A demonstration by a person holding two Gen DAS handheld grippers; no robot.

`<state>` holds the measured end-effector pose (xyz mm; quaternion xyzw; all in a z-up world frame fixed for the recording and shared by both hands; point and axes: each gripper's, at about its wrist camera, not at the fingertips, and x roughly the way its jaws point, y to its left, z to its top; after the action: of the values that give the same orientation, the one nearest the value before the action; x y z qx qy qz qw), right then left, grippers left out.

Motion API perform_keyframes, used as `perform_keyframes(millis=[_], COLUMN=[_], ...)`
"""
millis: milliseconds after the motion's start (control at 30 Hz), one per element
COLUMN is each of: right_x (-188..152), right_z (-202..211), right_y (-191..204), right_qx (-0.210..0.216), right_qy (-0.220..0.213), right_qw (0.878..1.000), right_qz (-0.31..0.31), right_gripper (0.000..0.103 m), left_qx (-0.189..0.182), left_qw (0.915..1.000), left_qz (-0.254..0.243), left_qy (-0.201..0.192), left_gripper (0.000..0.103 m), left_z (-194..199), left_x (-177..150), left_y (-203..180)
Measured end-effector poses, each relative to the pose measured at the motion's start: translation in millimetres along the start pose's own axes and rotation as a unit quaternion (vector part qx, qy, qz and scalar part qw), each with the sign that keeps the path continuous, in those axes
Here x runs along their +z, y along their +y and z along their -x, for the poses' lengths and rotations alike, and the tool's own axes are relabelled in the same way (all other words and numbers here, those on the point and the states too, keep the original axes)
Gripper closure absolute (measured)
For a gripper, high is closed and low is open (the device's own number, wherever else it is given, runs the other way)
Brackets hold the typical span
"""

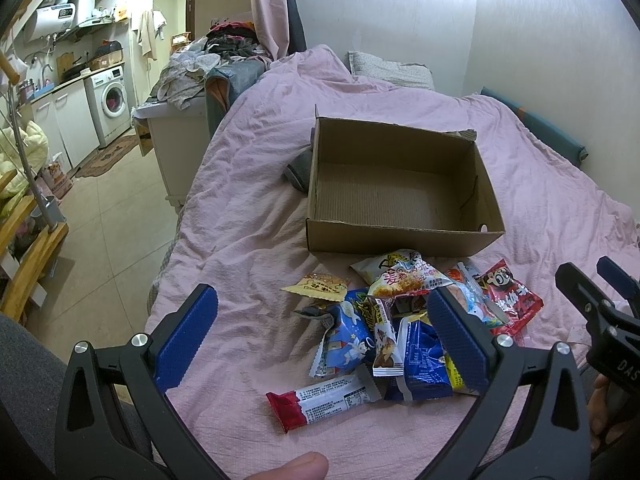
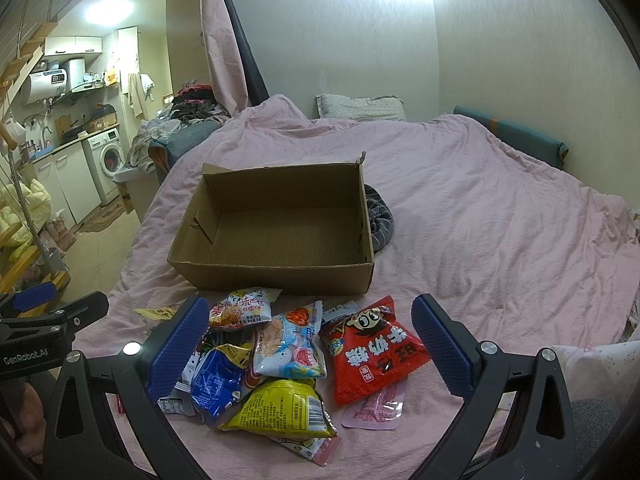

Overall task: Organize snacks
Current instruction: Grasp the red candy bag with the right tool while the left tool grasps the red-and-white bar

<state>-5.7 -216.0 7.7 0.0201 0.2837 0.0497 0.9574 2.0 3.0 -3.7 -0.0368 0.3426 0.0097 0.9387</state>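
Observation:
An open, empty cardboard box (image 1: 400, 184) (image 2: 280, 236) sits on the pink bed cover. Just in front of it lies a pile of snack packets (image 1: 400, 320) (image 2: 288, 356). Among them are a red packet (image 2: 372, 352) (image 1: 508, 292), a yellow bag (image 2: 284, 408), a blue bag (image 1: 420, 360) (image 2: 216, 380) and a red-and-white bar (image 1: 324, 398). My left gripper (image 1: 324, 340) hovers open over the pile's left part. My right gripper (image 2: 308, 352) hovers open over the pile's right part. Neither holds anything.
The pink bed cover (image 1: 248, 216) ends at the left, where tiled floor (image 1: 108, 216) begins. A grey striped cloth (image 2: 380, 216) lies against the box's far side. A pillow (image 2: 360, 108) lies at the head. A laundry-piled cabinet (image 1: 184, 96) stands beside the bed.

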Motion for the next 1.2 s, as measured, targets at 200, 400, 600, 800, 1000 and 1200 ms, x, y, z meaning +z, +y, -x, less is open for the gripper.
perform_keyframes(millis=[200,400,600,800,1000,1200], right_x=[0,0,2,17,36,31], right_z=[0,-2,-4,-11,-44,-89], right_y=[0,2,5,-20,-63,-107], right_qx=[0.000,0.003,-0.002,0.006,0.018,-0.021], right_qy=[0.000,0.004,0.005,0.035,0.127,0.218], right_qw=[1.000,1.000,1.000,0.999,0.987,0.968], right_qz=[0.000,0.006,0.016,-0.035,-0.099,-0.124], right_gripper=[0.000,0.000,0.000,0.000,0.000,0.000], left_qx=[0.000,-0.001,-0.005,0.000,0.011,0.044], left_qw=[1.0000,1.0000,0.9998,0.9993,0.9943,0.9811], left_qz=[0.000,-0.001,0.002,-0.007,0.000,0.007], left_qy=[0.000,0.002,0.020,0.038,0.106,0.189], left_gripper=[0.000,0.000,0.000,0.000,0.000,0.000], left_z=[0,0,-9,-10,-26,-58], left_x=[0,-2,-7,2,16,9], left_y=[0,0,-2,-4,4,20])
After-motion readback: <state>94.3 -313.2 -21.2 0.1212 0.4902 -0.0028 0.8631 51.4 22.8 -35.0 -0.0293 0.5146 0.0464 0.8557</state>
